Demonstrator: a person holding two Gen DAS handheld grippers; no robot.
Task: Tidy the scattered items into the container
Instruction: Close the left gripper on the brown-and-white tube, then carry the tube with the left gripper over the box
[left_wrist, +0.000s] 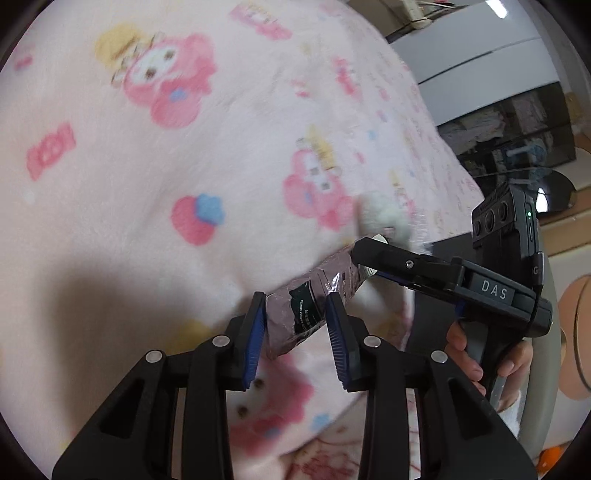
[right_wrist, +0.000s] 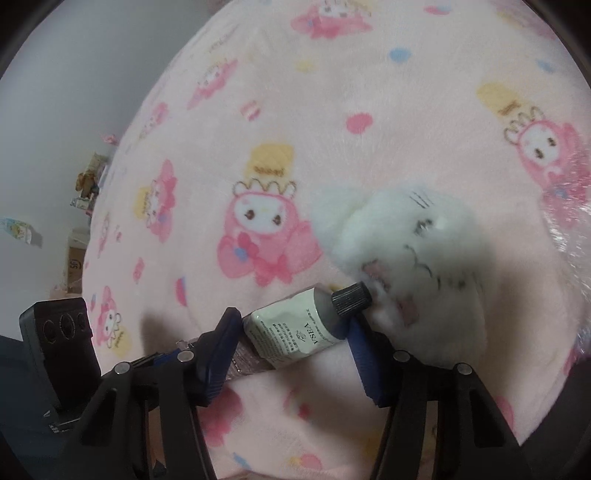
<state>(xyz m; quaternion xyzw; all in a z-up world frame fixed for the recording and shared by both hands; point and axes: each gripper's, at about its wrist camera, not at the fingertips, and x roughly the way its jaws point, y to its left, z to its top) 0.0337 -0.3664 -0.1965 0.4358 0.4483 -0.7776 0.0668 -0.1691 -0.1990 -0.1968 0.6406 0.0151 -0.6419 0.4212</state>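
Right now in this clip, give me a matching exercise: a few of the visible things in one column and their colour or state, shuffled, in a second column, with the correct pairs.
Things:
1. ribbed screw cap of the cream tube
2. fluffy plush toy
3. cartoon-printed fleece blanket
4. crinkled foil tail of the tube

States:
A. pink
B. black
C. between the left gripper jaws
D. white, lying next to the cap

Pairs: 1-B, 2-D, 3-A, 4-C
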